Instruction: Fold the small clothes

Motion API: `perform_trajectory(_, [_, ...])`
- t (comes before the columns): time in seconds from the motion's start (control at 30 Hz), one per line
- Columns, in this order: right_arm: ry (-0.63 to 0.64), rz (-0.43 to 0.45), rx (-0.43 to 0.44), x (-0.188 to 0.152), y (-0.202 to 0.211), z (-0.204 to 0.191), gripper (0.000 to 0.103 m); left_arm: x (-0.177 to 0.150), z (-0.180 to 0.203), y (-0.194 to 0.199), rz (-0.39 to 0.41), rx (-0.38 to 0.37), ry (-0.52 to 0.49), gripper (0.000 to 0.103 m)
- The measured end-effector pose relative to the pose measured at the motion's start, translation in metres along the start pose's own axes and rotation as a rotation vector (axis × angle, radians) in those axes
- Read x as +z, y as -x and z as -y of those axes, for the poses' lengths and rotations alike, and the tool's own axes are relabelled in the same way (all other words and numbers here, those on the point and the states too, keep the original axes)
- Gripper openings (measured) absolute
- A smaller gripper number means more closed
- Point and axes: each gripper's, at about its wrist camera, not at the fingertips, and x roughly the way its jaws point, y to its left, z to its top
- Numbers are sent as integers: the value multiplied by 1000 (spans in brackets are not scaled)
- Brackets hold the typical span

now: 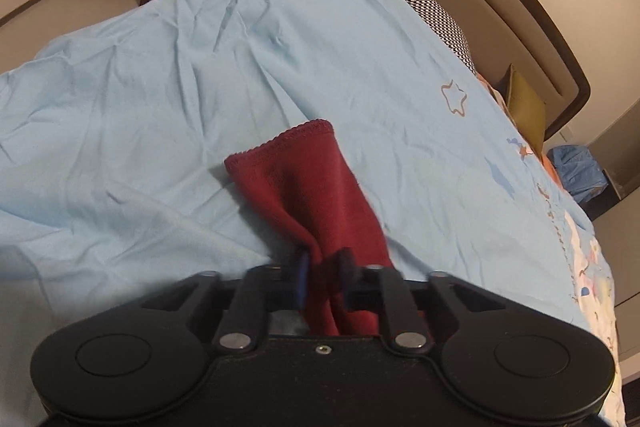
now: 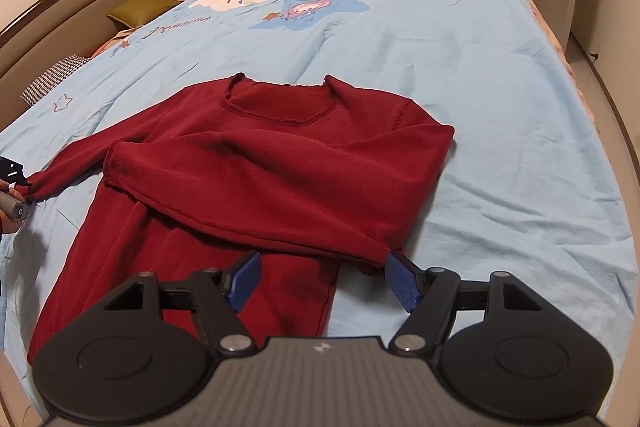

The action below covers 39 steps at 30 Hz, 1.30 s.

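A dark red sweater [image 2: 248, 179] is spread on the blue bedcover [image 2: 500, 115], neckline away from the right gripper [image 2: 324, 279], whose jaws are spread wide and grasp nothing. One sleeve [image 2: 280, 187] is already laid across the chest, and its folded edge runs just ahead of the two blue pads [image 2: 402, 281]; the far pad sits beside the corner of that fold, touching it or nearly so — which cannot be told. The wide gape is judged to suit either a release of that sleeve or a fresh approach to the hem [image 2: 120, 307], which lies below and beside the near pad. The left gripper [image 1: 324, 267] is clenched on the other sleeve [image 1: 304, 195], with the cloth bunched between its jaws and the scalloped cuff [image 1: 280, 143] hanging forward of them. In the right view this sleeve is drawn out taut to the side, well apart from the body, presumably so that it can be carried over the chest without creasing. Much is hidden: the left pads are largely buried in the cloth, so the depth of the bite cannot be judged. Only a sliver of the left gripper is caught at the frame edge in the right view. The lower hem is covered by the right gripper's black body. From the left view the sweater's body is out of sight altogether — only the sleeve, the wrinkled cover and a headboard [image 1: 500, 7] are shown.
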Motion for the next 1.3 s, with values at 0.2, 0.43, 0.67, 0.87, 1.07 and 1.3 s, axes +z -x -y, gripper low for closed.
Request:
perform_trajectory(0.2, [0, 7, 14, 2, -1, -5, 74, 2, 21, 23, 70, -48, -98, 7])
perform_trajectory(0.43, [1, 44, 37, 11, 7, -15, 74, -2, 101, 108, 233, -320, -454, 7])
perform_trajectory(0.67, [-15, 97, 43, 27, 12, -19, 74, -72, 180, 226, 406, -634, -870, 7])
perform_trajectory(0.87, [-35, 148, 2, 36, 18, -9, 74, -175, 191, 286, 376, -824, -1121, 7])
perform_trajectory(1.07, [-58, 162, -69, 35, 18, 13, 74, -284, 153, 285, 204, -950, -1385, 8])
perform_trajectory(1.3, [-72, 142, -121, 24, 15, 33, 74, -330, 109, 250, -75, -981, -1553, 14])
